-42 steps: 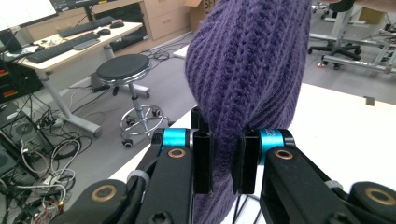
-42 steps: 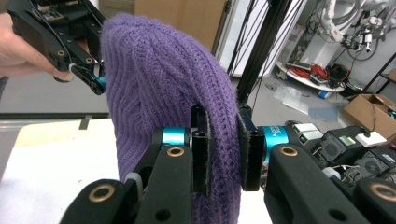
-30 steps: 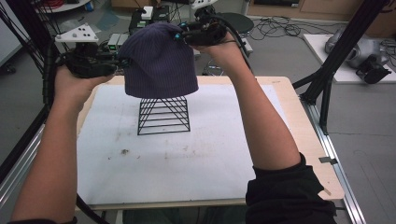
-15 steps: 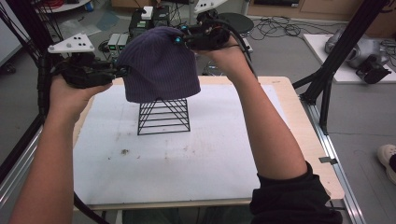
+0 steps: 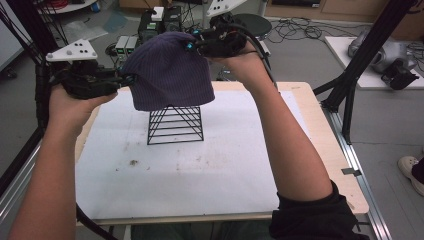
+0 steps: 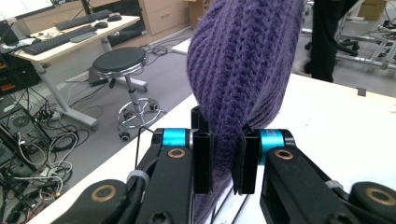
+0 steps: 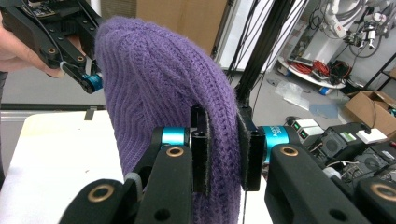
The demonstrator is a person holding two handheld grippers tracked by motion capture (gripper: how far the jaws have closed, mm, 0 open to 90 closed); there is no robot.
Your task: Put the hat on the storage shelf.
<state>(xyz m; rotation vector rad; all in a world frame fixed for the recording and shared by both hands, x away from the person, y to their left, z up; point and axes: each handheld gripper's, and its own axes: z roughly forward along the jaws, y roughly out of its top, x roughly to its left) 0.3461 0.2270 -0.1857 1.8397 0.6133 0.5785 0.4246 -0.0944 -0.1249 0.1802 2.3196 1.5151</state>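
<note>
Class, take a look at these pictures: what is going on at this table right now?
A person holds a gripper in each hand, and both are clamped on a purple knitted beanie. The left gripper pinches one side of the knit and the right gripper pinches the other. Between them the beanie hangs over the top of a black wire stand, which sits on the white table. Whether the beanie rests on the stand cannot be told.

Standing on a grey floor (image 5: 385, 125), a wooden bench (image 5: 320, 130) under a white sheet (image 5: 200, 175). Sitting beyond: a black stool (image 6: 117, 60), a desk (image 6: 60, 39) carrying keyboards (image 6: 86, 19), tangled cables (image 6: 28, 154), cardboard boxes (image 7: 369, 109), black frame posts (image 5: 367, 50).
</note>
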